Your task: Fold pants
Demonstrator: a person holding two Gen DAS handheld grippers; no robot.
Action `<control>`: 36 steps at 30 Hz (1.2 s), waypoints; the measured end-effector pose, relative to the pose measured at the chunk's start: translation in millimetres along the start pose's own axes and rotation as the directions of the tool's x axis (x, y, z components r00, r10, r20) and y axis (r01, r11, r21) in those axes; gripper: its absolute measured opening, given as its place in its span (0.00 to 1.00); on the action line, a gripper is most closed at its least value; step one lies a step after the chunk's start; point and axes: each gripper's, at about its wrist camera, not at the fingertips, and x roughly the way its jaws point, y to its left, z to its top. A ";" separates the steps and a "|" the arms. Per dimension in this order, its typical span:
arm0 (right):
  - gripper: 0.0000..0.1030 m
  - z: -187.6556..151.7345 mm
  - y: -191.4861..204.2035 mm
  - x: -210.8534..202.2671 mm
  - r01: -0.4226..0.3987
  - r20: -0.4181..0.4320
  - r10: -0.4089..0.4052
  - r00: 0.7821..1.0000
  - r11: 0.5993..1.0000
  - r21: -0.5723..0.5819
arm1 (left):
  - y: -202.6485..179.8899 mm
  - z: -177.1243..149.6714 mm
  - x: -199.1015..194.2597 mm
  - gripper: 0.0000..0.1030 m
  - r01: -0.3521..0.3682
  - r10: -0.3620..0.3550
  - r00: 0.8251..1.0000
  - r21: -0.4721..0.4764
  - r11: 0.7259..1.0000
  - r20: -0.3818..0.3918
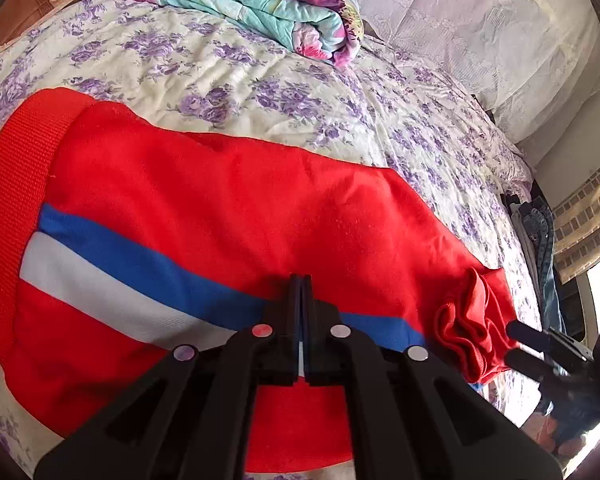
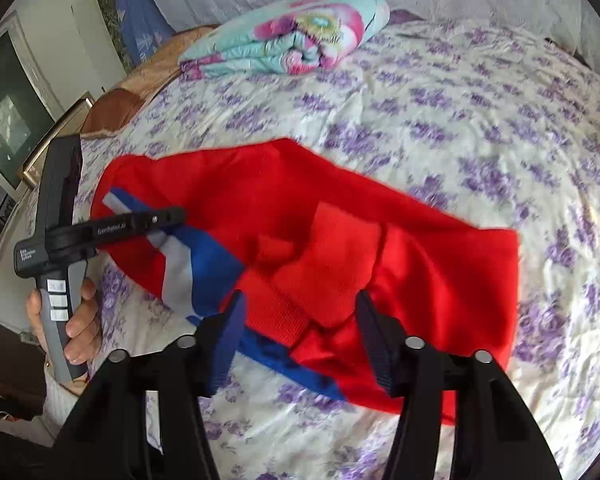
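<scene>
Red pants (image 1: 220, 208) with a blue and white side stripe lie across the bed, waistband at the left in the left wrist view. My left gripper (image 1: 301, 280) is shut on the pants at the striped near edge. It also shows in the right wrist view (image 2: 172, 216), pinching the stripe. The bunched red leg cuffs (image 2: 324, 264) lie folded back on the pants just ahead of my right gripper (image 2: 300, 304), which is open around them and holds nothing. The right gripper's fingers (image 1: 528, 332) show at the right edge of the left wrist view, beside the cuffs (image 1: 472, 320).
The bed has a cream sheet with purple flowers (image 2: 460, 120). A folded teal and pink floral quilt (image 1: 260, 4) lies at the far side. A white lace pillow (image 1: 480, 20) is at the back right. Jeans (image 1: 540, 240) hang at the bed's right edge.
</scene>
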 end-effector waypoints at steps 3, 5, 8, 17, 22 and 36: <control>0.23 2.0 -5.5 17.2 -0.020 -0.040 0.021 0.999 1.000 0.022 | -1.4 -1.6 -0.5 0.00 -0.005 0.005 1.000 0.007 1.000 0.005; 0.23 -5.3 -4.2 42.3 -0.040 -0.109 0.042 0.993 0.999 0.018 | -3.3 -2.4 -0.6 0.00 -0.013 0.013 1.000 0.015 1.000 0.009; 0.22 -9.1 1.0 52.2 0.004 -0.099 -0.006 0.995 1.000 -0.019 | -3.7 -2.9 -0.4 0.00 -0.018 0.018 1.000 0.020 1.000 0.013; 0.22 34.5 13.5 26.0 0.072 -0.028 -0.073 0.997 0.996 -0.047 | -1.4 -3.4 -0.2 0.00 -0.004 0.004 1.000 0.018 1.000 0.016; 0.24 35.3 -0.5 84.5 0.118 -0.064 -0.119 0.991 0.993 -0.023 | 2.0 -3.3 0.2 0.00 0.012 -0.013 1.000 0.014 1.000 0.011; 0.44 -9.1 -15.6 -43.6 -0.012 0.191 -0.011 0.982 0.992 0.122 | 41.4 -23.7 -116.3 0.72 -0.023 0.046 0.986 -0.141 0.990 0.159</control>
